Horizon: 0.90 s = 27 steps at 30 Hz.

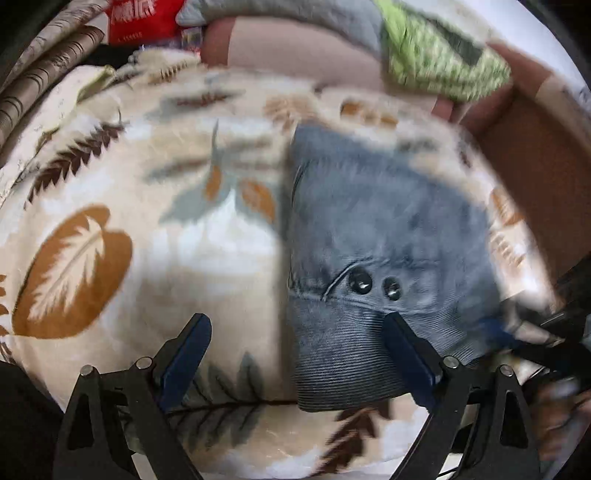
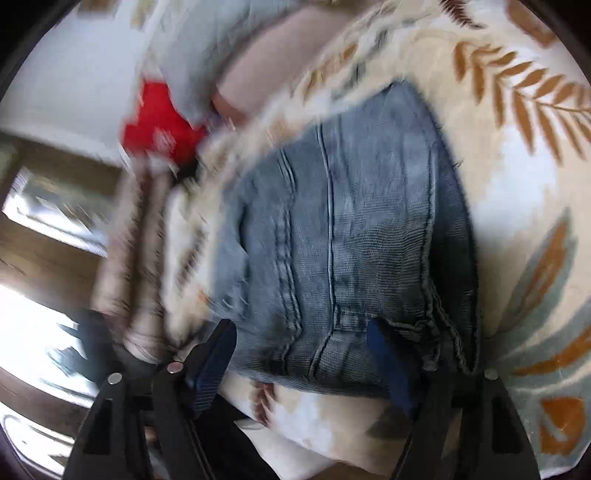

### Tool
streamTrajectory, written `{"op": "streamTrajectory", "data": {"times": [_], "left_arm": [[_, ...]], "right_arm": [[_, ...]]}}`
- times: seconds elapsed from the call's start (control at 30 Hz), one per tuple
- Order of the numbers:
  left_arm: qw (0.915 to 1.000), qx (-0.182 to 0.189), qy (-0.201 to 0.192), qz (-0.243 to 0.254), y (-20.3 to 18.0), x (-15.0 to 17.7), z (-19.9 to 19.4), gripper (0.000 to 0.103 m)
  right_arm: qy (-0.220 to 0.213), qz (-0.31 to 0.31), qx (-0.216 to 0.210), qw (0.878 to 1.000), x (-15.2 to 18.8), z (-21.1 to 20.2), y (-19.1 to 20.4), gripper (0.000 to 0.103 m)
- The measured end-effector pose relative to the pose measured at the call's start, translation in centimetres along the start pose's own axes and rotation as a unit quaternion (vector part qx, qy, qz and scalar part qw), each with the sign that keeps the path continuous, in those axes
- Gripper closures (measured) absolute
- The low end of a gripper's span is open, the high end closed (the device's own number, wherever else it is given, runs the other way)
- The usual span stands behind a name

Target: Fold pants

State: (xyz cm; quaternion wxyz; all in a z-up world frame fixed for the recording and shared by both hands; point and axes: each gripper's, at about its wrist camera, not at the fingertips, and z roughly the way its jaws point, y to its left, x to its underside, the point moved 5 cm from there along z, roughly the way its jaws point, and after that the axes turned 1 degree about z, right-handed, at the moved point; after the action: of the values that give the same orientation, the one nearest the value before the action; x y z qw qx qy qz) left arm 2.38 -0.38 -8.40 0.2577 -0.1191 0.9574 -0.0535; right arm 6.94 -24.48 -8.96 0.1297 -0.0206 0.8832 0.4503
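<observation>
**Jeans folded small, both my grippers off the cloth**

Nearest to me, my left gripper point(image 1: 297, 332) stands with its jaws spread wide and nothing between the pads; one blue finger point(image 1: 406, 354) hangs over the ribbed near edge of the jeans point(image 1: 384, 229), the other over bare blanket. I cannot tell whether that finger touches the denim or only hovers above it. My right gripper point(image 2: 301, 336) is likewise spread, straddling the near end of the bundle, and its pads do not press on the fabric. I hold nothing with either.

Just beyond my fingers, the jeans lie as a compact, thick blue packet on the leaf-patterned blanket point(image 1: 110, 240). From the left wrist I see two dark rivets point(image 1: 373, 284) by a pocket seam; from the right, long stitched seams run away from me along the top layer. The edges look roughly stacked, though the picture is blurred.

Further off are a green knitted cloth point(image 1: 439, 55), a red packet point(image 1: 144, 18) and a pinkish cushion point(image 1: 295, 44), all well apart from the jeans.

I judge the folding nearly done, with the release after a fold in hand. The next move calls for checking that the layers sit square and, if one more fold is wanted, pinching the near edge cleanly through all layers, so the packet does not slide open.
</observation>
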Motion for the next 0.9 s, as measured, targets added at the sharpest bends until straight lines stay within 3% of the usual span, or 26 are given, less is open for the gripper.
{"op": "streamTrajectory", "data": {"times": [0.07, 0.17, 0.3, 0.4, 0.53, 0.77, 0.83, 0.9], "left_arm": [[0.9999, 0.009, -0.001, -0.014, 0.3, -0.3, -0.7, 0.008], [0.9992, 0.012, -0.038, -0.009, 0.4, -1.5, -2.6, 0.008], [0.9980, 0.038, -0.042, -0.027, 1.7, -2.5, -3.1, 0.008], [0.9988, 0.020, -0.029, -0.033, 2.5, -2.4, -2.5, 0.008], [0.9991, -0.004, -0.039, -0.019, 2.3, -2.4, -2.6, 0.008], [0.9986, -0.013, -0.051, 0.003, 1.7, -2.4, -3.1, 0.008], [0.9985, -0.013, -0.053, -0.001, 1.9, -2.5, -3.2, 0.008], [0.9987, -0.011, -0.050, -0.002, 2.1, -2.4, -3.1, 0.008]], "right_arm": [[-0.011, -0.001, 0.011, 1.000, -0.6, -1.7, 0.8, 0.026], [-0.040, -0.010, 0.009, 0.999, -1.2, -4.0, 0.9, 0.026], [-0.057, 0.042, 0.030, 0.997, -2.2, -5.6, -2.4, 0.026], [-0.059, 0.066, 0.026, 0.996, -3.0, -6.0, -3.6, 0.026], [-0.069, 0.044, 0.030, 0.996, -3.1, -6.6, -2.3, 0.026], [-0.044, -0.041, -0.008, 0.998, -2.5, -4.8, 3.9, 0.025], [-0.015, -0.033, 0.011, 0.999, -1.6, -2.7, 2.9, 0.024], [0.046, -0.012, 0.064, 0.997, -0.6, 1.0, 0.1, 0.023]]}}
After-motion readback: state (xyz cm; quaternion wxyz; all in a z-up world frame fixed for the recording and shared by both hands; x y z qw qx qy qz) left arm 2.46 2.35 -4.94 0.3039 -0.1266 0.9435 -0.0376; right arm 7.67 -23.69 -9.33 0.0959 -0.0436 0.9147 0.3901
